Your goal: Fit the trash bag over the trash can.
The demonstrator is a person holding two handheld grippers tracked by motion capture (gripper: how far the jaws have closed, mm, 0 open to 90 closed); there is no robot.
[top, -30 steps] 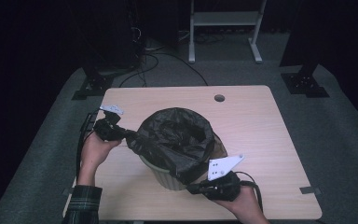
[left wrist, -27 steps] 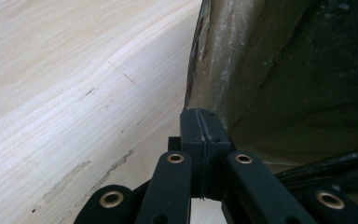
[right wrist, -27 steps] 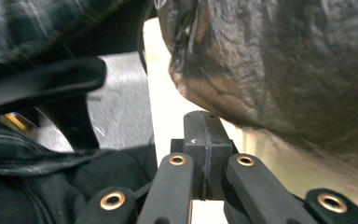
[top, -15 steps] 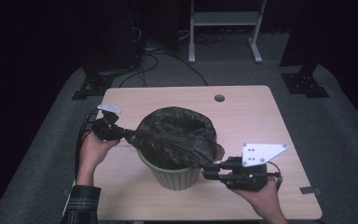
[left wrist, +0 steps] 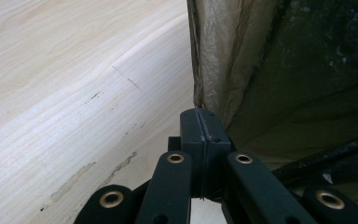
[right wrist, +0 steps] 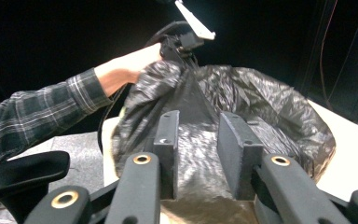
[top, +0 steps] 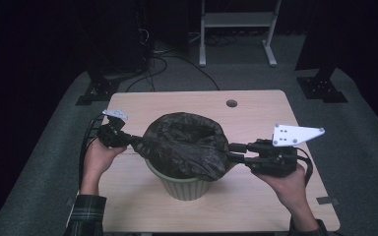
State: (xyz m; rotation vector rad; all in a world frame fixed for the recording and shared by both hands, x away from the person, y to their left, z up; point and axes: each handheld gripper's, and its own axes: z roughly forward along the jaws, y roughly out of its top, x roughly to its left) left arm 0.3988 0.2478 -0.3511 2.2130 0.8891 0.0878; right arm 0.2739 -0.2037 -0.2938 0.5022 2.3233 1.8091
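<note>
I take the pale green bin [top: 184,184] as my landmark: it stands on the desk [top: 256,105] near its front edge, about midway between my two hands. A black bin bag [top: 184,145] is draped over the bin's mouth and bulges above the rim, its plastic crumpled and shiny (in the left gripper view it shows brownish and half see-through where light comes through it).

My left tool [top: 128,140] sits just left of the bin, level with its top. Its jaws are pressed fully together, and in the left gripper view [left wrist: 200,128] the bag's edge runs down into the seam between them, so I have the bag's left side pinched and drawn out sideways from the bin. My left hand [top: 98,155] rests on the desk behind it.

My right tool [top: 236,151] is just right of the bin, at rim height, pointing at the bag. Its jaws have just been opening; in the right gripper view [right wrist: 200,140] they stand part open with a clear gap, the bag lying beyond and between them, and the pads do not press on it. My right hand [top: 288,182] holds it above the desk.

I can read no brand, label or writing on the bin, the bag or either tool.
</note>
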